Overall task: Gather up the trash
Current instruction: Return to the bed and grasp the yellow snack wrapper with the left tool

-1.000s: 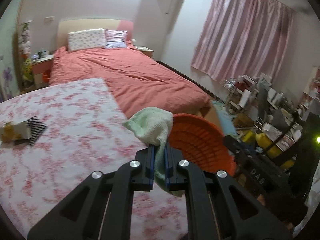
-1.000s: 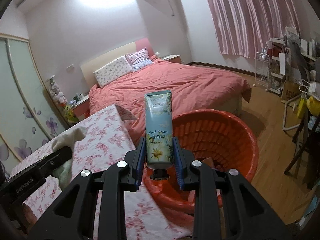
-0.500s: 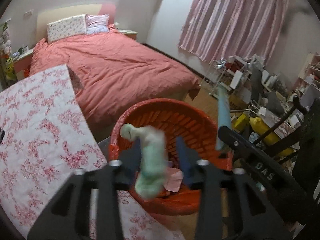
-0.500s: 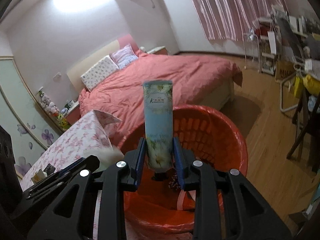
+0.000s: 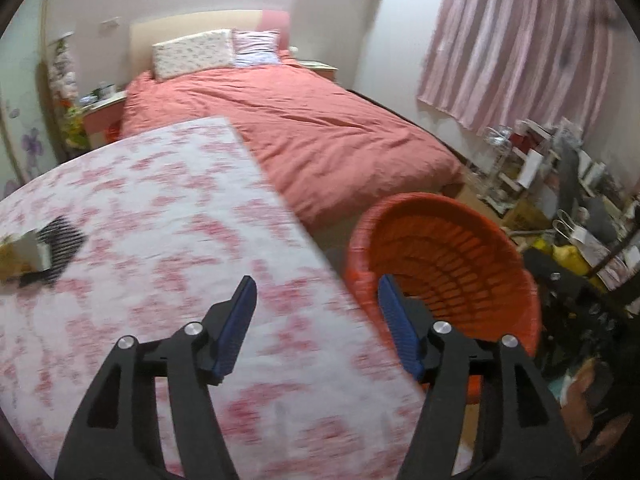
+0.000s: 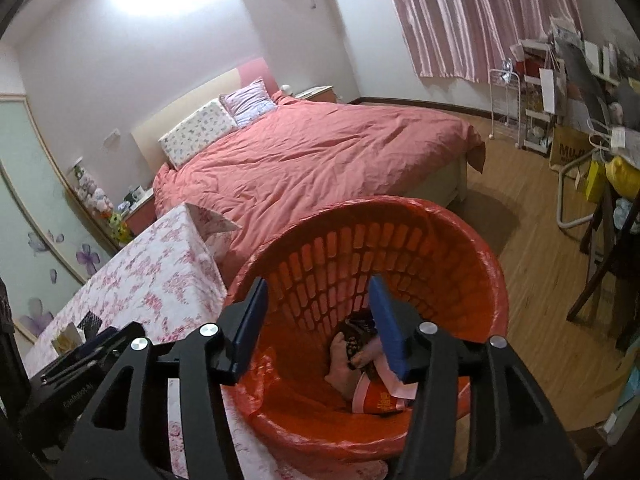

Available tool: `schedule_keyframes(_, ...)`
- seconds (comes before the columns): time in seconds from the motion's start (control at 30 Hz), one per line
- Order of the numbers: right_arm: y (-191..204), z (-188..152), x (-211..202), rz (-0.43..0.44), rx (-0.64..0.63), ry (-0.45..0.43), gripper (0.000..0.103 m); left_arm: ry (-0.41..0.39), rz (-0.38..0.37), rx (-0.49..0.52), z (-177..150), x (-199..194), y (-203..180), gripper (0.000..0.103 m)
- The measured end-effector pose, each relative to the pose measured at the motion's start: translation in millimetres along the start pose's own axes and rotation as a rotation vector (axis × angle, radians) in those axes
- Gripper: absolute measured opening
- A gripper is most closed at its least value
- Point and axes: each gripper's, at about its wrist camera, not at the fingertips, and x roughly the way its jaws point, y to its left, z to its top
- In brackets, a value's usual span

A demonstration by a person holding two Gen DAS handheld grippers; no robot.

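Left wrist view: the left hand-held gripper (image 5: 316,294) hangs over the near corner of the desk (image 5: 160,240), which is covered with a white cloth printed in pink flowers. Its blue-padded jaws stand well apart and are opening, with nothing between them. Just beyond the right jaw, beside the desk's edge, sits the round orange plastic basket with slotted walls (image 5: 452,256); from this side only its inner wall shows, not its bottom. At the far left of the desk lies a small pale carton (image 5: 24,254) touching a black striped packet (image 5: 62,236), both blurred. Behind the desk is a bed with a salmon-pink duvet (image 5: 320,136), and pink curtains (image 5: 516,36) hang to the right.

In the right wrist view the right hand-held gripper (image 6: 318,312) points down into the mouth of the same orange basket (image 6: 460,248), lined with an orange plastic bag. Its jaws are also opening and stand apart with nothing held. At the bottom of the basket, seen between and just past the jaws, lies the collected trash (image 6: 360,364): a dark printed wrapper, something pinkish and crumpled, and a red and white packet. The flowered desk (image 6: 152,280) stands touching or just beside the basket's left rim, and part of the other gripper's black body (image 6: 76,364) shows at lower left. Wooden floor (image 6: 532,280) lies to the right.
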Motion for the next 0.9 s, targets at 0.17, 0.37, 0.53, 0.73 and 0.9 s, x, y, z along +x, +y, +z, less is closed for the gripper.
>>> schedule_keyframes(0.17,22.3,-3.4,2.4,-0.005,-0.047,0.023,0.055,-0.006,0.124,-0.089,-6.9,-16.2,67.0,0.069)
schedule_keyframes(0.37,56.0,-14.9,7.7,-0.003,-0.127,0.062,0.058,-0.022,0.295,-0.206,-9.8,-33.1,145.6,0.085)
schedule_keyframes(0.53,88.6,-26.7,16.1,0.018,-0.201,0.100,0.058,-0.016,0.408,-0.336,-2.4,-32.4,204.7,0.094)
schedule_keyframes(0.73,121.4,-35.8,30.0,0.057,-0.276,0.149,0.058,0.017,0.497,-0.376,19.0,-5.2,232.9,0.099)
schedule_keyframes(0.9,142.1,-41.6,36.4,0.081,-0.319,0.175,0.058,0.028,0.584,-0.359,20.4,8.7,245.1,0.089)
